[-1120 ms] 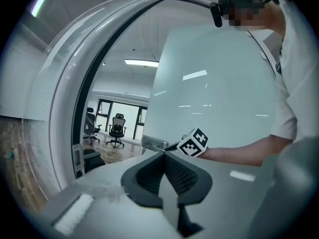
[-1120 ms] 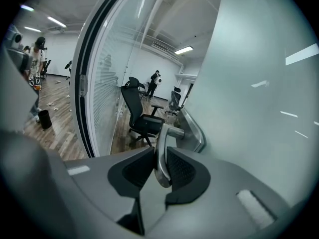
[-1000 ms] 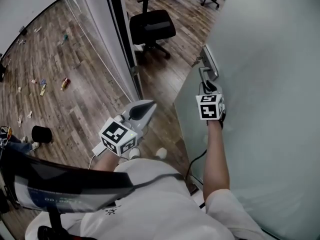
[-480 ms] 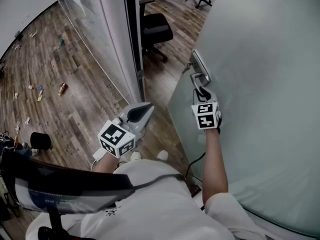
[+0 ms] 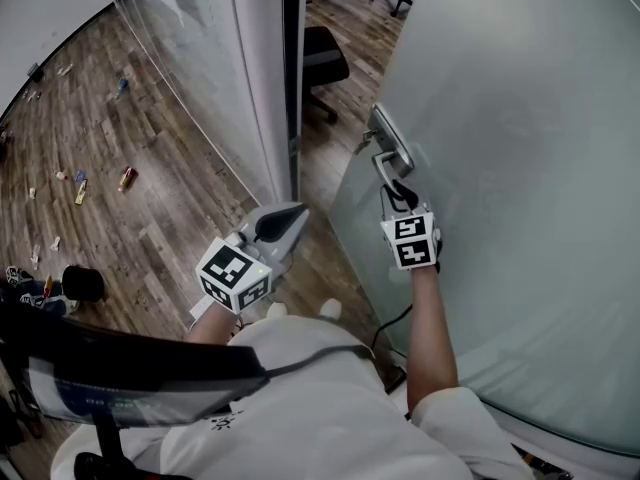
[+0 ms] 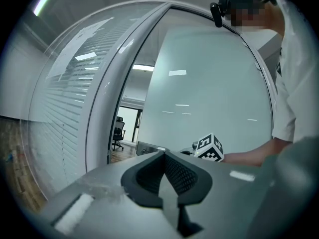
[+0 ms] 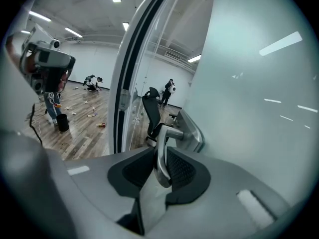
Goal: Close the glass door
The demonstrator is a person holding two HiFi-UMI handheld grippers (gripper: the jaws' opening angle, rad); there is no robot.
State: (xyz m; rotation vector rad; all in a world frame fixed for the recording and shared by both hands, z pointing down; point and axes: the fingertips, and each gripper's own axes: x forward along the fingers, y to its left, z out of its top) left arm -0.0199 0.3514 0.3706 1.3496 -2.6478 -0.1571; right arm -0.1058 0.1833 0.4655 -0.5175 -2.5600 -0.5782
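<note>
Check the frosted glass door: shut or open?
Open: a gap between the frosted glass door and the grey door frame shows a black office chair. The right gripper grips its metal lever handle.

The glass door (image 5: 520,168) runs off the top and right edges of the head view. The black chair (image 5: 327,56) is partly hidden behind the door frame (image 5: 292,78). The small bits (image 5: 127,177) on the wood floor (image 5: 180,218) are too small to tell. The right gripper (image 5: 399,192) has its jaws mostly behind its own cube (image 5: 411,240) there. In the right gripper view, the people (image 7: 170,87) far off are tiny, and the low end of the door handle (image 7: 159,153) hides between the pads (image 7: 182,171).
</note>
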